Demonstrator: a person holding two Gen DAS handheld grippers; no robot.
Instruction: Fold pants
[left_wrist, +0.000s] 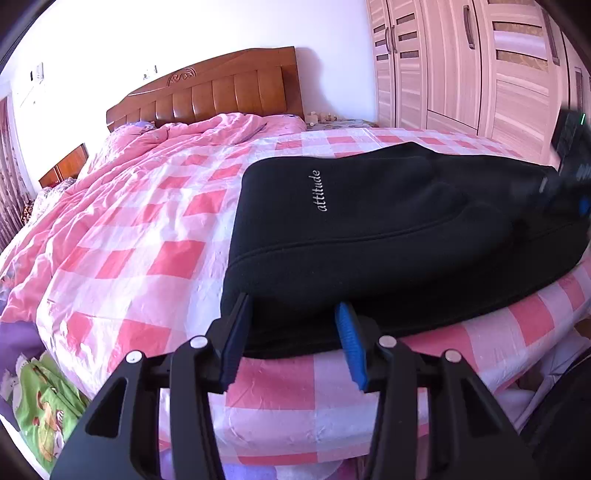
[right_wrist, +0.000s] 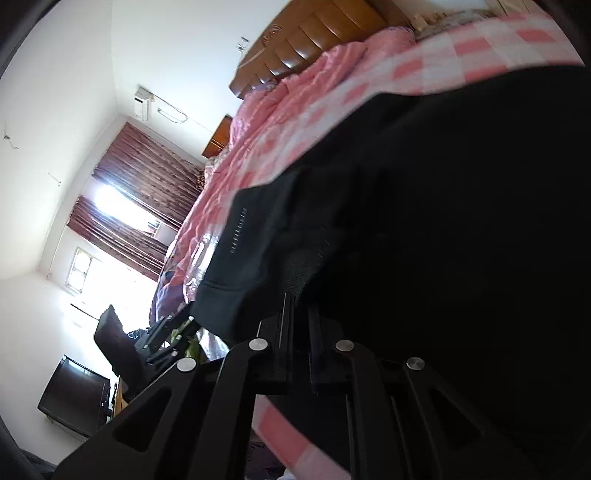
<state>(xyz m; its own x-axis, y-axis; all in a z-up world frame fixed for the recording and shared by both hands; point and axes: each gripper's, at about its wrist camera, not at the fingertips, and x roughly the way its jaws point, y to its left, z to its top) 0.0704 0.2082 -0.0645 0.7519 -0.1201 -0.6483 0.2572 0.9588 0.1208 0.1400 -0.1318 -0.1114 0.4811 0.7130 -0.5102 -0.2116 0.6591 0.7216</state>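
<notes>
Lying folded on the pink checked bedspread (left_wrist: 155, 236) near the bed's edge, the black pants (left_wrist: 388, 229) sit between the spread fingers of the left gripper (left_wrist: 291, 343), while the right gripper (right_wrist: 301, 332) clamps a fabric edge.

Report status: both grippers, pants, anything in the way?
Left gripper open, fingers straddling near edge of black pants. Right gripper shut on pants. Pants folded on checked bedsheet. Nothing in the way.
</notes>
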